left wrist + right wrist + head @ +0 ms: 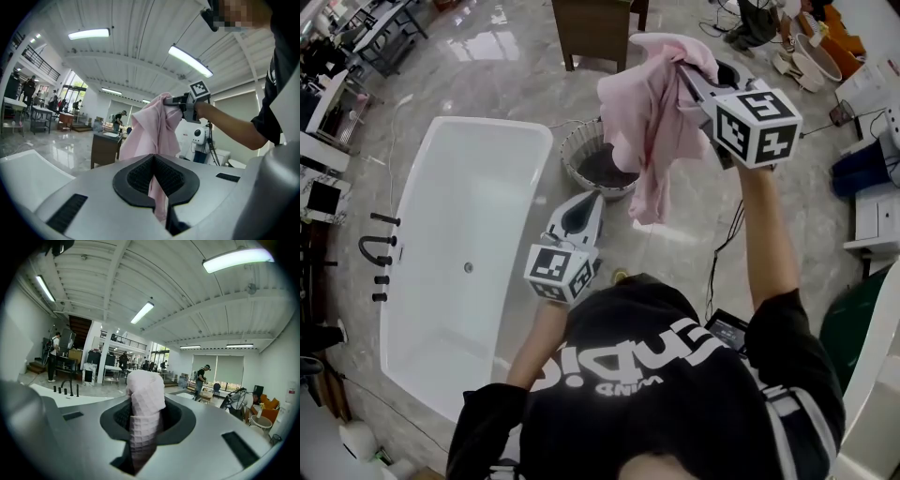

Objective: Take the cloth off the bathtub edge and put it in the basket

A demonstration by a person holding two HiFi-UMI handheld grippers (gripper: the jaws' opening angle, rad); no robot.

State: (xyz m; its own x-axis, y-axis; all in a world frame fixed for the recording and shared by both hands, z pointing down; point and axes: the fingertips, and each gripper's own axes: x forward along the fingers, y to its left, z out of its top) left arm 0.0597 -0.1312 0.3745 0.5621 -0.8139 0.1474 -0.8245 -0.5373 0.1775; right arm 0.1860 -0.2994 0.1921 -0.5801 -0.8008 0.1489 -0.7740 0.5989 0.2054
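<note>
Glossy marble floor (487, 84) underfoot: a white freestanding bathtub (487, 216) stands on it, a woven basket (572, 152) just off its far corner, a dark wooden cabinet (591, 33) beyond, black cable (727, 234) trailing nearby.

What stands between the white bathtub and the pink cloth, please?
A round basket, on the floor, between the bathtub and the hanging cloth; the head view shows it.

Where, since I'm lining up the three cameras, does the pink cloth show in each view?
Head view: the pink cloth hangs upper centre-right from the right gripper, by the basket.
Left gripper view: centre, draped from that gripper, beyond the near jaws.
Right gripper view: dead centre, clamped between the jaws.
Shared landmark: the white bathtub, left in the head view, lower left in both gripper views.
</note>
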